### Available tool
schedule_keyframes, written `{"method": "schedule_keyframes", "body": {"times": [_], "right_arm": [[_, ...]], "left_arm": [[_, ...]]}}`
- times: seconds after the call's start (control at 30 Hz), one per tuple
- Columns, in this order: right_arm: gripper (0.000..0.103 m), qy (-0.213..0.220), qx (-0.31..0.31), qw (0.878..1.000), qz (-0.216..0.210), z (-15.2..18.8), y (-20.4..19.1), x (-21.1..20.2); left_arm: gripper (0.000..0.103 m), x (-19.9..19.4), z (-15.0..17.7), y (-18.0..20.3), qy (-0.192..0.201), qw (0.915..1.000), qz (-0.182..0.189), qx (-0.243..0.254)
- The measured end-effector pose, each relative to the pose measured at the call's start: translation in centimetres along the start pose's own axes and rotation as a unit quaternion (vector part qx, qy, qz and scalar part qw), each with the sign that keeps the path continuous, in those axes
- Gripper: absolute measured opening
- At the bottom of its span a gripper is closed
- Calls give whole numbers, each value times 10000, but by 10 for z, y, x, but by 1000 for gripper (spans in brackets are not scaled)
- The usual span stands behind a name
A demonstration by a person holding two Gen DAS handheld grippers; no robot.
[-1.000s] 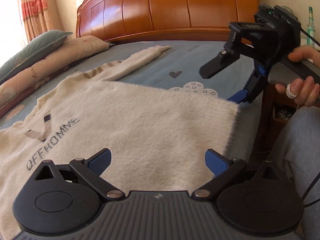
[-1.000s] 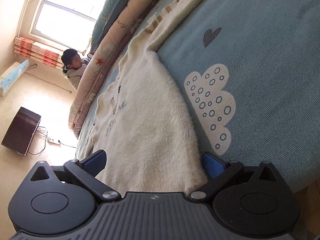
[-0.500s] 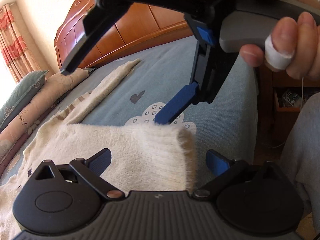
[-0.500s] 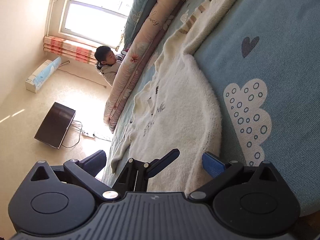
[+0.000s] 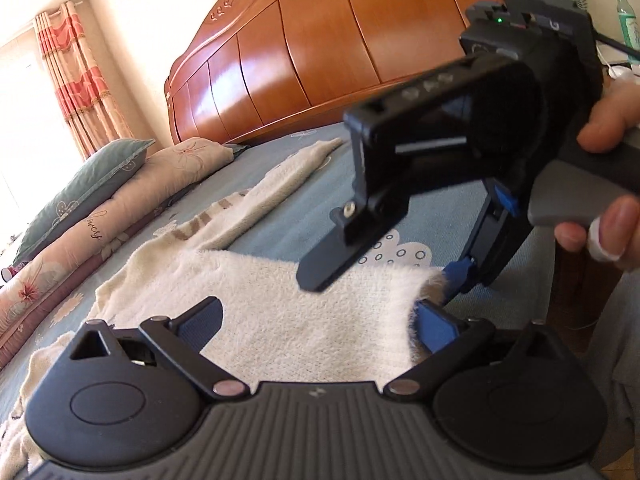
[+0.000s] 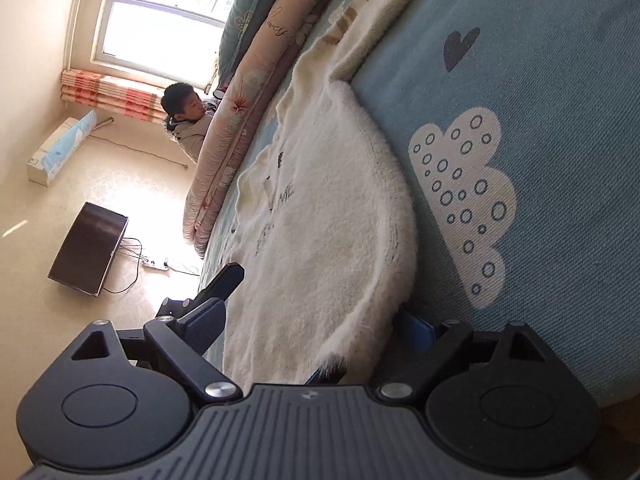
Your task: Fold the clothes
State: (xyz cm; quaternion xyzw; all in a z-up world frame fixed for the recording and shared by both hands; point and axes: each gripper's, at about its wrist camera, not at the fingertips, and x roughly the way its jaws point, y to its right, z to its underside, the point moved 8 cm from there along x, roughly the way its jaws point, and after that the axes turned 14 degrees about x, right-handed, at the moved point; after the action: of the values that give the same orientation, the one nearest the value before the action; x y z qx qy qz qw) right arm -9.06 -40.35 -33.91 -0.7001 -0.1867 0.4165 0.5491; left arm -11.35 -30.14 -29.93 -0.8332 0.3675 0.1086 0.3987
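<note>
Sweater (image 5: 304, 304) flat on bed sheet (image 6: 560, 80), hem corner nearest both grippers.
L gripper (image 5: 320, 320) jaws wide, hem btwn pads; R gripper (image 5: 384, 268) jaws closing around same corner, not clamped yet.

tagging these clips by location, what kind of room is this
A bedroom, almost certainly. A wooden headboard stands at the head of a bed with a blue sheet, pillows lie along its far side, and a curtained window lights the room.
</note>
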Motion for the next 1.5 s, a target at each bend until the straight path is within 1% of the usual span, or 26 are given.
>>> {"method": "schedule_keyframes", "body": {"times": [0.03, 0.1, 0.17, 0.2, 0.23, 0.27, 0.3, 0.33, 0.37, 0.4, 0.5, 0.57, 0.6, 0.7, 0.73, 0.8, 0.83, 0.93, 1.0, 1.1, 1.2, 1.27, 1.33, 1.37, 1.43, 1.5], "right_arm": [[76, 1, -48, 9999, 144, 2, 3, 8], [64, 103, -40, 9996, 248, 0, 5, 14], [48, 219, -3, 9996, 172, -4, 4, 9], [38, 292, -50, 9994, 158, -6, 3, 6], [32, 307, -93, 9994, 152, -7, 2, 3], [30, 322, -131, 9993, 150, -8, 1, 1], [28, 338, -135, 9992, 166, -9, 0, -1], [26, 336, -139, 9991, 209, -9, 1, -1], [26, 334, -142, 9990, 249, -10, 1, -2], [26, 336, -133, 9990, 264, -10, 1, -2], [28, 345, -73, 9989, 308, -10, 4, -5], [41, 350, 41, 9986, 398, -11, 10, -3], [60, 352, 122, 9982, 462, -11, 14, -1], [55, 362, 235, 9983, 401, -10, 18, 5], [41, 316, 305, 9985, 317, -9, 18, 8], [21, 290, 309, 9987, 299, -6, 16, 12], [15, 316, 276, 9985, 342, -6, 16, 12], [9, 399, 210, 9982, 404, -3, 16, 4], [8, 405, 164, 9981, 439, 2, 15, -5], [8, 380, 68, 9980, 507, 12, 13, -15], [8, 409, -4, 9959, 810, 14, 19, -14], [14, 458, 125, 9927, 1109, 11, 28, -11], [19, 677, -69, 9873, 1434, 12, 28, -17], [22, 800, -235, 9839, 1579, 12, 25, -22], [36, 1036, -498, 9772, 1785, 11, 18, -34], [38, 1218, -670, 9730, 1844, 9, 9, -46]], "left_arm": [[101, -1, 1, 1, -14, 10000, 74, -25], [100, -4, 4, 9, -24, 9996, 262, 72], [100, -9, 6, 22, -16, 9987, 386, 319], [100, -9, 7, 28, -23, 9982, 387, 448], [100, -7, 7, 33, -61, 9978, 365, 550], [93, -6, 7, 38, -99, 9972, 343, 651], [77, -3, 7, 42, -153, 9966, 314, 743], [65, 0, 7, 45, -246, 9960, 282, 811], [37, 3, 9, 47, -348, 9953, 261, 862], [24, 6, 11, 47, -457, 9948, 215, 880], [8, 7, 16, 43, -621, 9948, 66, 803], [6, 4, 17, 39, -618, 9961, 82, 631], [6, 3, 16, 38, -622, 9962, 92, 605], [4, 3, 15, 39, -629, 9963, 123, 581], [4, 3, 15, 39, -638, 9964, 169, 524], [4, 1, 14, 40, -624, 9969, 270, 406], [4, 0, 13, 41, -607, 9969, 324, 385], [3, -7, 10, 43, -564, 9967, 457, 358], [2, -16, 6, 46, -514, 9965, 531, 387], [2, -30, 2, 58, -342, 9949, 850, 413], [2, -39, 2, 70, -222, 9923, 1122, 482], [2, -42, 3, 72, -191, 9917, 1196, 429], [10, -49, 4, 67, -125, 9915, 1255, 325], [13, -53, 5, 60, -91, 9916, 1269, 234], [13, -59, 11, 41, -114, 9921, 1246, 32], [14, -61, 21, 16, -227, 9936, 1088, -215]]}}
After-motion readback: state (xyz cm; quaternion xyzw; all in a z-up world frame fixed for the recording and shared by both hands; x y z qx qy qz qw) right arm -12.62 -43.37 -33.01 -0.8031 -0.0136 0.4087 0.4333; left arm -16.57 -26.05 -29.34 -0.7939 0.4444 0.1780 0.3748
